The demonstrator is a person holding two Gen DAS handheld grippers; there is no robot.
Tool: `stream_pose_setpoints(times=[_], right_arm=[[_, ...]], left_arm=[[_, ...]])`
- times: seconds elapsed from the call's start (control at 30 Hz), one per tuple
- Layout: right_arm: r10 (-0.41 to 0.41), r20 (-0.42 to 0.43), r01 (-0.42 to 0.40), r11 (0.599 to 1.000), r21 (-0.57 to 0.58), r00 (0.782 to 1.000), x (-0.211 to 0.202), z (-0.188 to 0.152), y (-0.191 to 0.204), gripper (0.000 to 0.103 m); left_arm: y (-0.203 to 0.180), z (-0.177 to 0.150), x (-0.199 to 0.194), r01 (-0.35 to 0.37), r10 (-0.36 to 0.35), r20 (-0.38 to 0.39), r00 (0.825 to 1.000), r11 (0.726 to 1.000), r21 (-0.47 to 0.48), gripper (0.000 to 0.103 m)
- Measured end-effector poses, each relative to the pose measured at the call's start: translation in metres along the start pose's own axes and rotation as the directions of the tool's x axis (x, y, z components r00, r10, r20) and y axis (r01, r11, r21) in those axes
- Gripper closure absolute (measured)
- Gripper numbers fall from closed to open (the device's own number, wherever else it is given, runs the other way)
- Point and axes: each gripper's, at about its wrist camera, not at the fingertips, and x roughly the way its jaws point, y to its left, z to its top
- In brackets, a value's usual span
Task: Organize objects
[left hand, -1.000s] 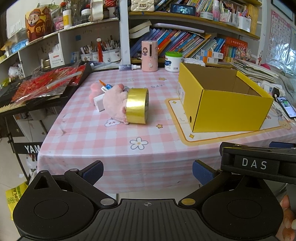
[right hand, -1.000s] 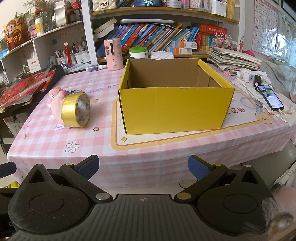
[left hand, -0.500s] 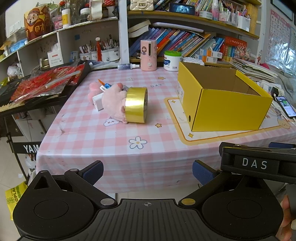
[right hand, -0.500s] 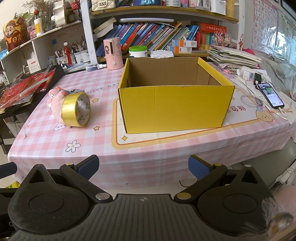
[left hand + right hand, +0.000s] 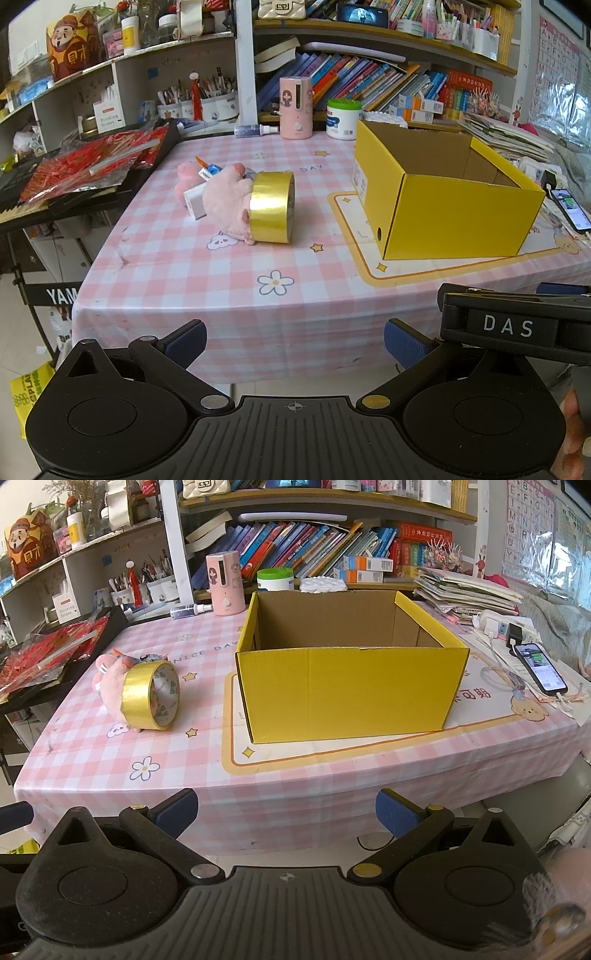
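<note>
Pink-and-white checked tablecloth (image 5: 207,280), printed with white daisies, yellow stars, orange-bordered cream panel. Bright yellow cardboard box (image 5: 351,690), plain brown inside. Shiny gold tape roll (image 5: 271,208), white core printed with small dark marks. Pale pink plush toy (image 5: 225,199). White small carton (image 5: 195,202) beside it. Pink cylindrical canister (image 5: 225,583) with cartoon figure. White tub with green lid (image 5: 343,118). Red glossy packets (image 5: 88,166) on black tray. Black gripper bodies, blue finger pads (image 5: 393,812).
</note>
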Motion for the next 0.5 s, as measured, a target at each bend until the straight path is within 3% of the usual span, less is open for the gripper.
stream_pose_setpoints(times=[0.5], right_arm=[[-0.002, -0.002, 0.002, 1.000, -0.001, 1.000, -0.0002, 0.0004, 0.0002, 0.000]], left_arm=[[0.0006, 0.0006, 0.0020, 0.008, -0.008, -0.009, 1.000, 1.000, 0.001, 0.000]])
